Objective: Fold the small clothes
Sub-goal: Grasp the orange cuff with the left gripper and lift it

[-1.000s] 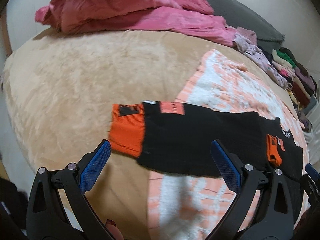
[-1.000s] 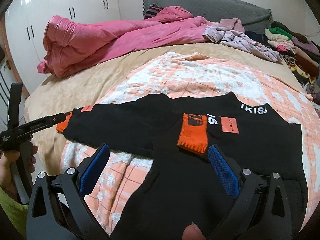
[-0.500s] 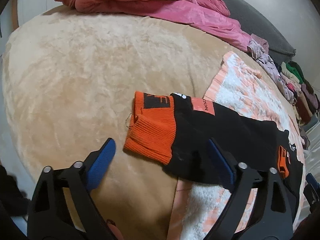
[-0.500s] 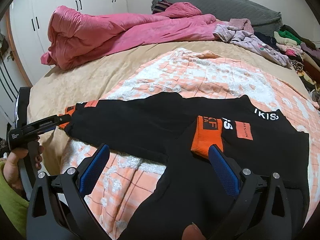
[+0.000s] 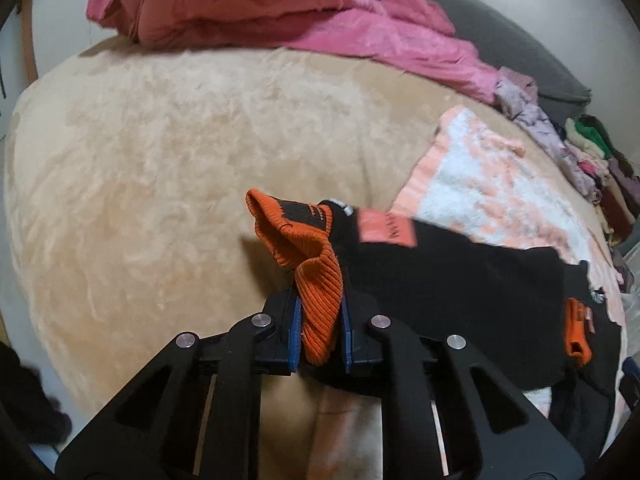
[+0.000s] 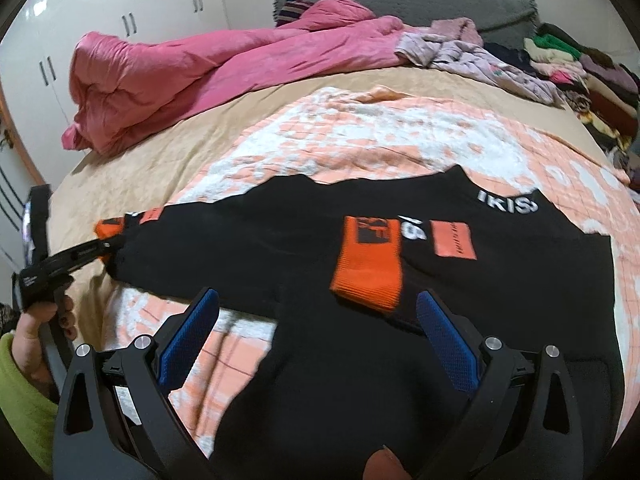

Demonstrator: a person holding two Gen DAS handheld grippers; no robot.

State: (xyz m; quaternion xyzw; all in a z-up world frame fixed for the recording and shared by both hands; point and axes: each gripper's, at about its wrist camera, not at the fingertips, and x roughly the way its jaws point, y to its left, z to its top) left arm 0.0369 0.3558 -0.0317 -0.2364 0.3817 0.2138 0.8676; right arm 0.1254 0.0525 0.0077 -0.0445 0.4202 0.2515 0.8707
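Note:
A black sweater with orange ribbed cuffs lies on a peach-and-white blanket on the bed. One sleeve stretches out to the left. My left gripper is shut on that sleeve's orange cuff, which bunches up between the blue pads. In the right wrist view the left gripper shows at the sleeve's end. The other sleeve is folded across the body, its orange cuff lying on the chest. My right gripper is open and empty, hovering over the sweater's lower part.
A beige bedspread covers the bed. A crumpled pink duvet lies at the far side. A lilac garment and stacked folded clothes sit at the far right. White wardrobe doors stand at the left.
My left gripper has moved in on the outstretched sleeve and closed on its orange cuff, bunching it. My right gripper stayed open over the sweater.

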